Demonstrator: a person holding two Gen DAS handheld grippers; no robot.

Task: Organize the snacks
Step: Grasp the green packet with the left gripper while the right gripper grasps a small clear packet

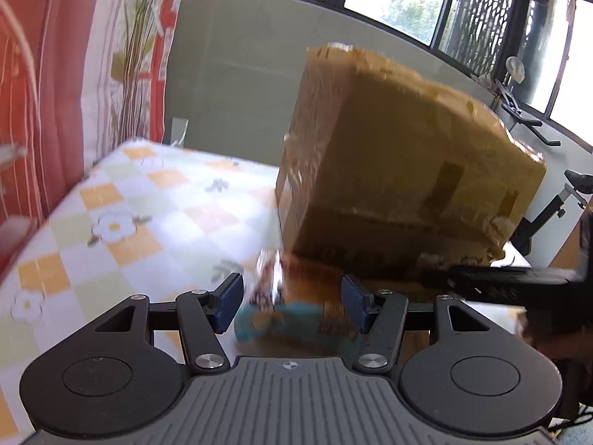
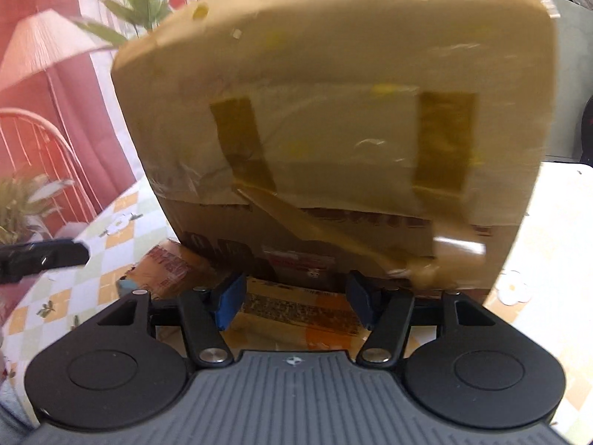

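While both jaws stand open, left gripper brackets a blurred teal-and-orange snack packet; right gripper faces a taped brown cardboard box.

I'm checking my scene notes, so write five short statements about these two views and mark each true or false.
1. A large brown cardboard box patched with tape stands on the table. True.
2. The checked tablecloth with white flowers is plain blue. False: it has yellow, green and white squares.
3. The left hand-held gripper has a teal snack packet between its fingers. True.
4. The right hand-held gripper points at an empty floor. False: it faces the box, with an orange snack packet beneath.
5. It is night outside the windows. False: daylight and trees show.
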